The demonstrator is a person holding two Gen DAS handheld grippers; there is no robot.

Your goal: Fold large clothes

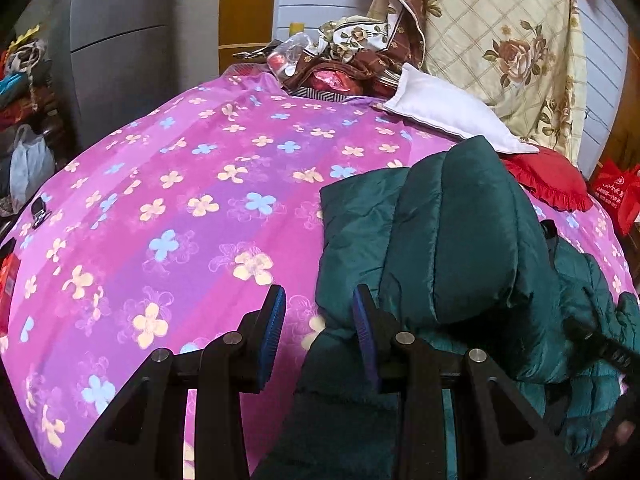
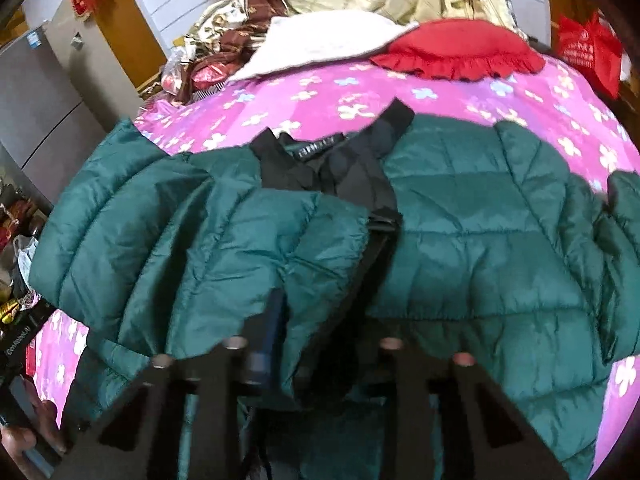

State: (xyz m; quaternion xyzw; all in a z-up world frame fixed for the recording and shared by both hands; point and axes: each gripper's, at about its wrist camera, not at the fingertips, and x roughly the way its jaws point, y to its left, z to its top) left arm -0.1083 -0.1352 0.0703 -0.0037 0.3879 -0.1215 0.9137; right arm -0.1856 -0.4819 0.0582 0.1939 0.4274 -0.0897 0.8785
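Observation:
A dark green puffer jacket (image 1: 452, 240) lies on a bed covered by a pink flowered sheet (image 1: 180, 200). One side of it is folded over the middle. In the right wrist view the jacket (image 2: 500, 240) fills the middle, with its black collar (image 2: 332, 160) at the far side. My right gripper (image 2: 316, 344) is shut on a bunched fold of the jacket's front edge; one blue pad (image 2: 268, 340) shows and the other is hidden by fabric. My left gripper (image 1: 320, 320) stands open over the jacket's left edge. Fabric lies by its right pad (image 1: 362, 320) and bare sheet by the other.
At the head of the bed lie a white pillow (image 1: 440, 112), a red frilled cushion (image 1: 552, 184), a floral quilt (image 1: 512, 52) and a heap of cloth and bags (image 1: 340, 56). A grey cabinet (image 1: 120, 40) stands on the left. A person's hand (image 2: 36, 440) is at the lower left.

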